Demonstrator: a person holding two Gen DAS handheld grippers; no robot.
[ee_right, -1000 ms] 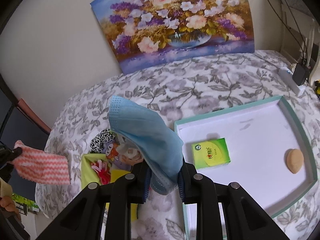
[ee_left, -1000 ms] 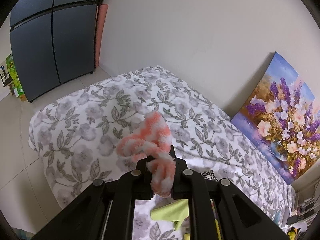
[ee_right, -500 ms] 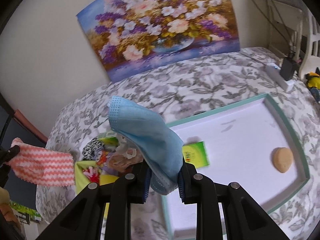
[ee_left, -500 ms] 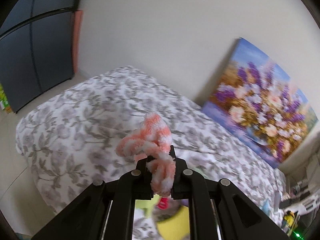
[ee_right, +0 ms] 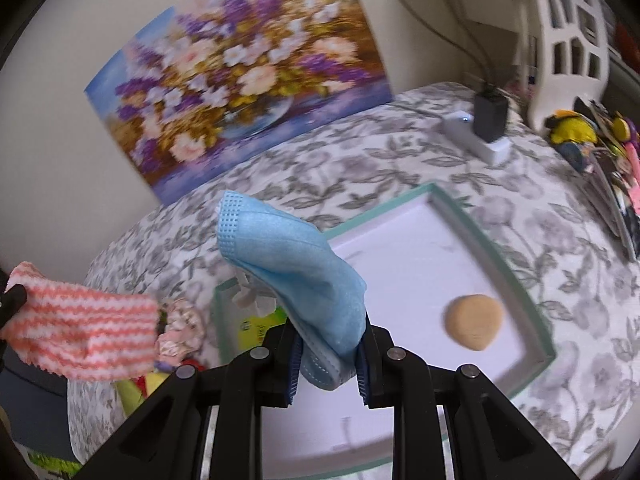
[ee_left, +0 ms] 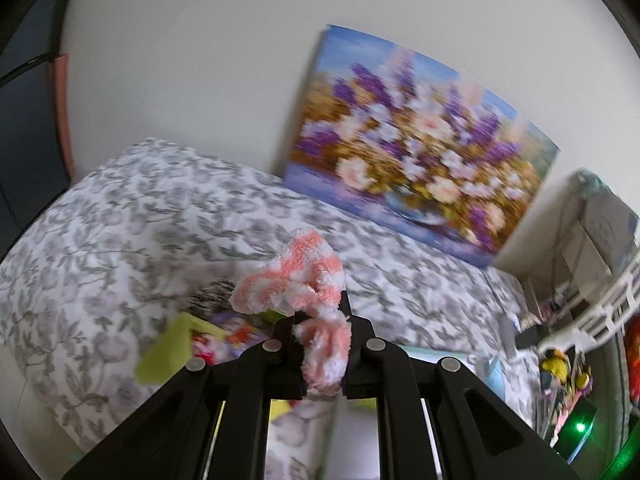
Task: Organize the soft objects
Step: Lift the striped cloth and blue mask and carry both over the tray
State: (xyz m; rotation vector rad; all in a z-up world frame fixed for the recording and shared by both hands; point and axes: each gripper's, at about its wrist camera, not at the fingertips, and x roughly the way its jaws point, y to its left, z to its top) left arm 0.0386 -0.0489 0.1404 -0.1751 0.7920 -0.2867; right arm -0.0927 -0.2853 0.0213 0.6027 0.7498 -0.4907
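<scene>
The right gripper (ee_right: pixel 326 354) is clamping a blue face mask (ee_right: pixel 292 264) above the near edge of the white tray (ee_right: pixel 516 280). The left gripper (ee_left: pixel 320 344) is clamping a pink-striped fluffy cloth (ee_left: pixel 296 280) over the leftover pile on the floral tablecloth (ee_left: pixel 120 220). Judged step: carrying both items to the tray. Next: lowering over bare tray floor, then releasing. Farther in, a green packet (ee_right: pixel 254 326) is showing print, unreadable.

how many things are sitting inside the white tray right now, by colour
tan: 1, the rounded sponge
green: 1, the small packet, partly hidden behind the blue face mask
total: 2 inside the white tray
</scene>
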